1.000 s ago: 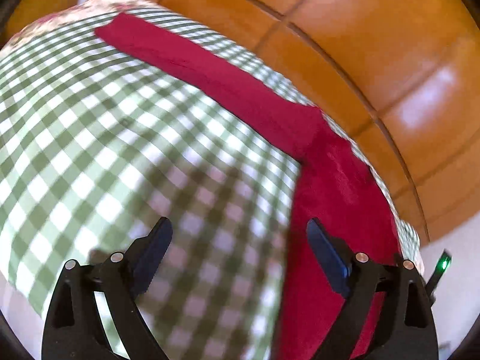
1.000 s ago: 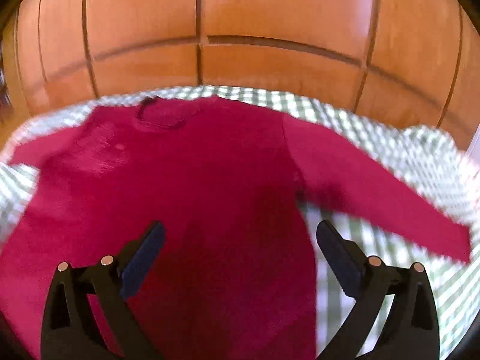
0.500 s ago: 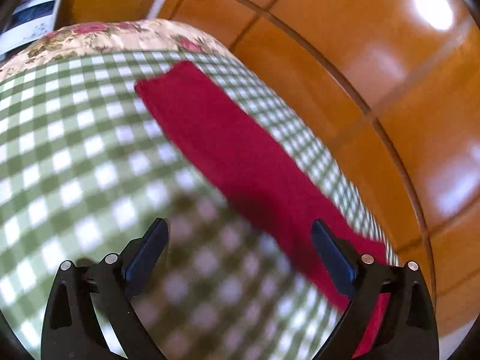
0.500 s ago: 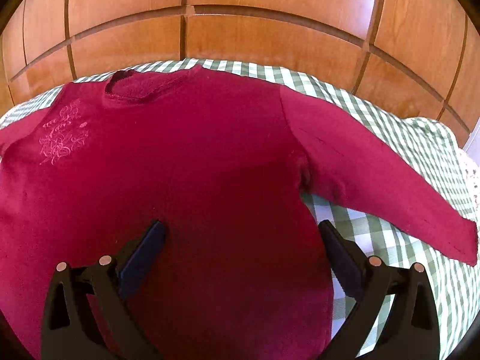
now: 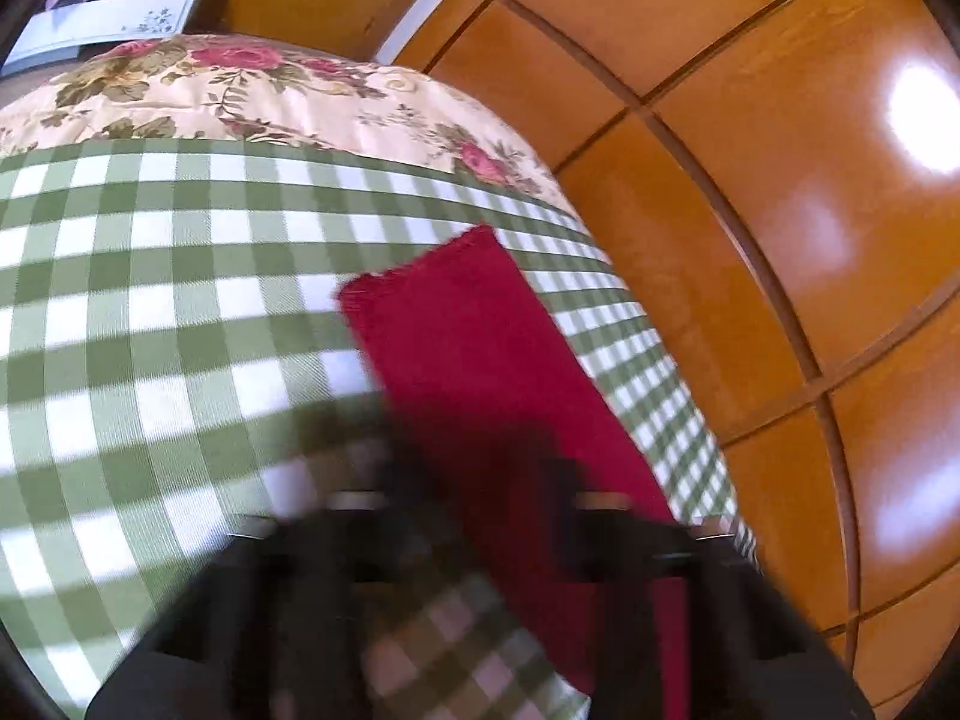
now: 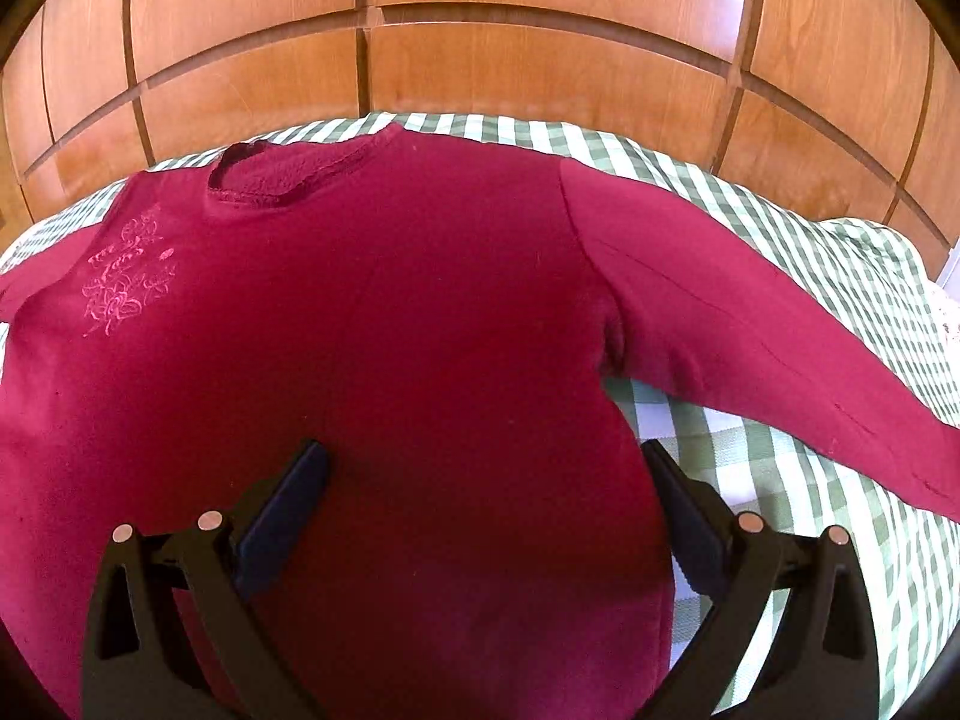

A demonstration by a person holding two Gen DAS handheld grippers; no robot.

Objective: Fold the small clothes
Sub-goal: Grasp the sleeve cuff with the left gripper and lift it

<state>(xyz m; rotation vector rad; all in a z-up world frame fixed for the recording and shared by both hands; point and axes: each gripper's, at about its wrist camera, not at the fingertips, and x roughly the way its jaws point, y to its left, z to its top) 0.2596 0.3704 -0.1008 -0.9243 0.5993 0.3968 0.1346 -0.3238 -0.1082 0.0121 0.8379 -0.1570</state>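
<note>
Red top [image 6: 372, 360] lies flat, front up, on the check cloth [image 6: 810, 252]. Left view has slid along the sleeve [image 5: 480, 360] since 0.5 s ago: cuff now mid-frame, floral cover [image 5: 270, 90] and a white box [image 5: 108, 0] come into sight. Left gripper [image 5: 480, 516] is motion-blurred (jaw gap can't tell). Right gripper [image 6: 486, 504] stays wide open over the hem, holding nothing. Wood panels [image 6: 540, 60] behind. Pink embroidery [image 6: 126, 276] on the chest, no readable text.
</note>
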